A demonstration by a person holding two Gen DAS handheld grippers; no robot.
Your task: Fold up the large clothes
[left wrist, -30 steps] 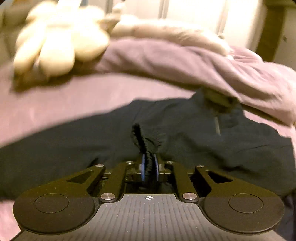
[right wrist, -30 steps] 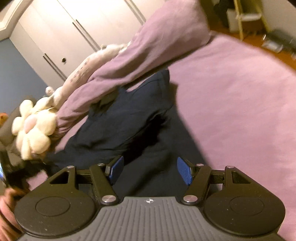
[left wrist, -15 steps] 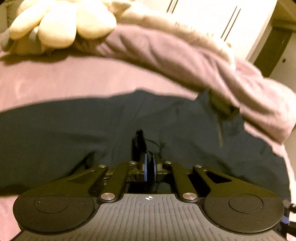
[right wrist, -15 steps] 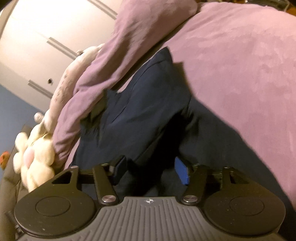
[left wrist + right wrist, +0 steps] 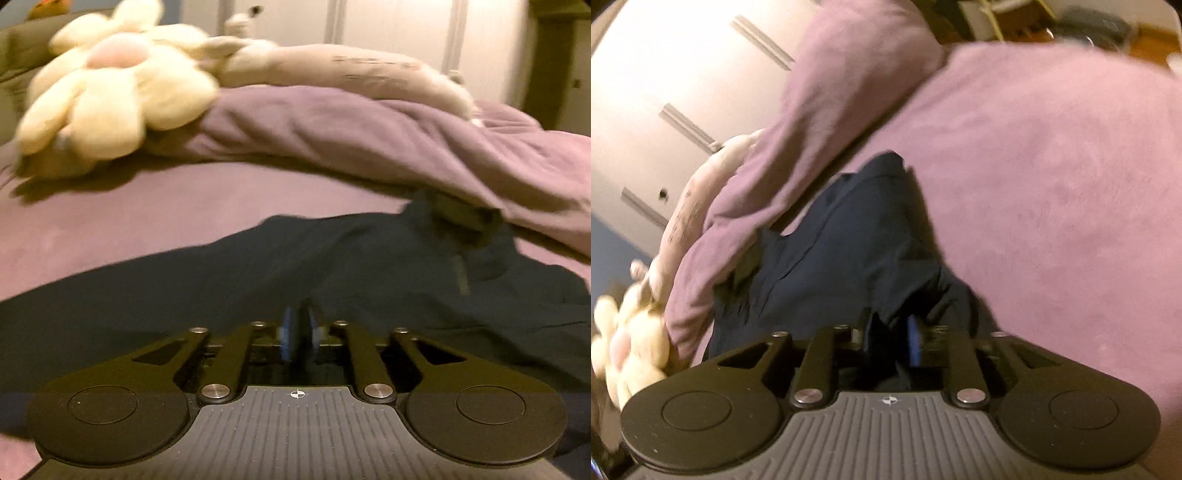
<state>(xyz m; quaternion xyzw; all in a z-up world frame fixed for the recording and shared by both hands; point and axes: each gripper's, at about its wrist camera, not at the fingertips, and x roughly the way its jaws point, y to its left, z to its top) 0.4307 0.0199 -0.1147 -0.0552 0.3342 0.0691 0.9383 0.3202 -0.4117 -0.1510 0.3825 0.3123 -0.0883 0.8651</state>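
Left claw (image 5: 300, 326) sits low on the near edge of the dark top (image 5: 369, 266). Its jaws have just been opening and stand narrow; blur hides whether cloth is still pinched between them. From this claw the top spreads straight ahead and runs crosswise over the bed (image 5: 147, 214), its zip collar far right, tucked under the duvet (image 5: 369, 140).

Right claw (image 5: 891, 332) has just been closing. Its jaws are narrow, with a dark fold of the top (image 5: 842, 251) between them, apparently gripped. From here the top's length runs away toward the duvet. Both claws are at its near hem, so the fold likely goes forward, toward the collar. No container shows.
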